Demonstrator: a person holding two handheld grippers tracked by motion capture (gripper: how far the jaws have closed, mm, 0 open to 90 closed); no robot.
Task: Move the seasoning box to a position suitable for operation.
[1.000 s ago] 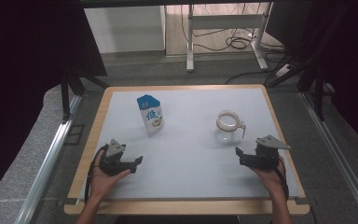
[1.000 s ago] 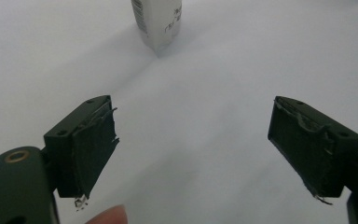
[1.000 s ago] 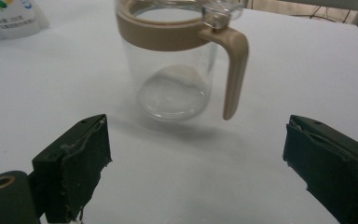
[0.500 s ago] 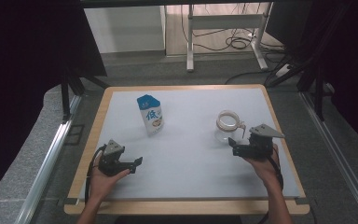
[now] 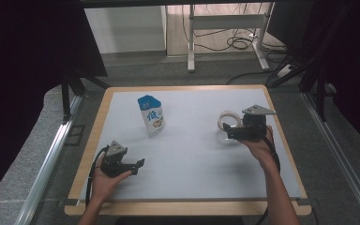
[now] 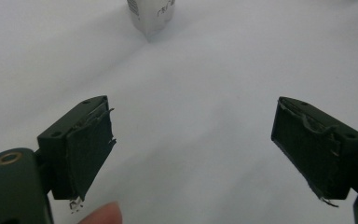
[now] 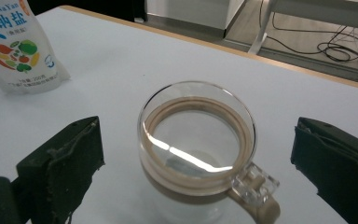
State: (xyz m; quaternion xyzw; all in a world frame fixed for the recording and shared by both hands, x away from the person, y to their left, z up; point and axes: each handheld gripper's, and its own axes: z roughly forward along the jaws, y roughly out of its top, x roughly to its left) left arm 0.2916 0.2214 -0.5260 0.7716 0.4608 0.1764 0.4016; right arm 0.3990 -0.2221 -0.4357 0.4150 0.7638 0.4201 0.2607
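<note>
Near the table's front edge, toward its left corner, the left gripper rests low in the person's hand, its jaws spread wide over bare white surface with nothing between them. Farther back, toward the right edge, the right gripper is held just in front of a clear glass jar, jaws wide apart on either side of it and not touching it. The jar stands upright with a tan ring inside its rim. Beyond, left of centre and nearer the far edge, a blue-and-white pouch stands upright.
</note>
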